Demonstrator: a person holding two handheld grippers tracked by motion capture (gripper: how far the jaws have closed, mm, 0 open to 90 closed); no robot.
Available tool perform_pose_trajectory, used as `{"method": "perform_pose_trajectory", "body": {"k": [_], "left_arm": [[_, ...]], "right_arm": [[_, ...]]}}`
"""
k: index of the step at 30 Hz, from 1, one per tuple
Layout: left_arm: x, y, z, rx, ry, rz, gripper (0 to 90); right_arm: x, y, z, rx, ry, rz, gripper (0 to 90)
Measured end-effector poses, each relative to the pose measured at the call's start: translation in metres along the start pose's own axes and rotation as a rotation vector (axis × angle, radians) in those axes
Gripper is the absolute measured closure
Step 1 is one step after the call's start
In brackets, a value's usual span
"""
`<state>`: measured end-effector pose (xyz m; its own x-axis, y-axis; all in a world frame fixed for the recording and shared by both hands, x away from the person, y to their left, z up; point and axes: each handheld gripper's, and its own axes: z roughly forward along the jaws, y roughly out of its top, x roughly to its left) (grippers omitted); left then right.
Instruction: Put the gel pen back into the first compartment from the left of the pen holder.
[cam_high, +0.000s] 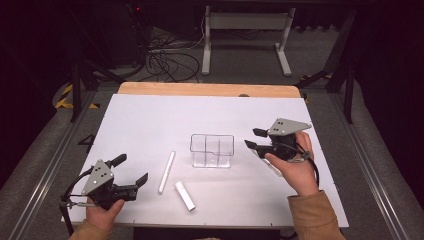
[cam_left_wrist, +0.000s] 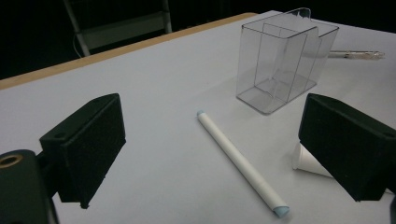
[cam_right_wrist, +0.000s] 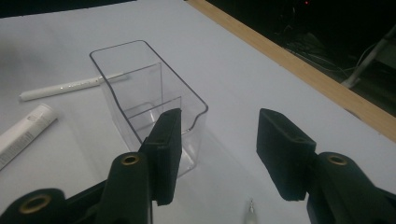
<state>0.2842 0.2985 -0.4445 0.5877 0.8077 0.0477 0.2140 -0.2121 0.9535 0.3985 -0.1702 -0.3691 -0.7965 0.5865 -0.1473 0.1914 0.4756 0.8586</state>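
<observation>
A clear plastic box (cam_high: 212, 150) with inner dividers stands upright and empty at the middle of the white table (cam_high: 150, 120). Left of it lie a long white pen (cam_high: 167, 172) and a short white tube (cam_high: 185, 195). My left gripper (cam_high: 134, 168) is open near the front left corner and points at the pen (cam_left_wrist: 240, 163), with the tube (cam_left_wrist: 310, 161) beside its right jaw and the box (cam_left_wrist: 280, 60) farther off. My right gripper (cam_high: 251, 138) is open just right of the box (cam_right_wrist: 149, 93), nothing between its jaws. Past the box it faces the pen (cam_right_wrist: 70, 86) and tube (cam_right_wrist: 25, 133).
A clear thin pen (cam_high: 268, 164) lies on the table under my right hand, also seen behind the box (cam_left_wrist: 357, 54). A wooden strip (cam_high: 210, 89) edges the table's far side. Beyond it are cables (cam_high: 170, 62) and a white stand (cam_high: 245, 30) on the floor.
</observation>
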Motion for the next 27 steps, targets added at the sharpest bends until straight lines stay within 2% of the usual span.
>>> {"method": "perform_pose_trajectory", "body": {"k": [8, 16, 19, 24, 27], "left_arm": [[-0.001, 0.0, 0.0, -0.001, 0.001, -0.001, 7.9], [0.0, 0.0, 0.0, -0.002, 0.006, -0.001, 7.9], [0.0, 0.0, 0.0, 0.0, 0.007, 0.0, 7.9], [-0.001, 0.0, 0.0, 0.001, 0.006, -0.002, 7.9], [-0.001, 0.0, 0.0, 0.001, 0.006, -0.001, 7.9]], "right_arm": [[-0.008, -0.006, -0.006, 0.01, -0.027, 0.049, 49.4], [-0.014, -0.014, -0.002, 0.071, -0.047, 0.099, 45.8], [-0.016, -0.016, 0.0, 0.105, -0.054, 0.107, 45.1], [-0.017, -0.017, -0.001, 0.104, -0.061, 0.115, 44.7], [-0.016, -0.017, 0.0, 0.123, -0.067, 0.109, 44.8]]}}
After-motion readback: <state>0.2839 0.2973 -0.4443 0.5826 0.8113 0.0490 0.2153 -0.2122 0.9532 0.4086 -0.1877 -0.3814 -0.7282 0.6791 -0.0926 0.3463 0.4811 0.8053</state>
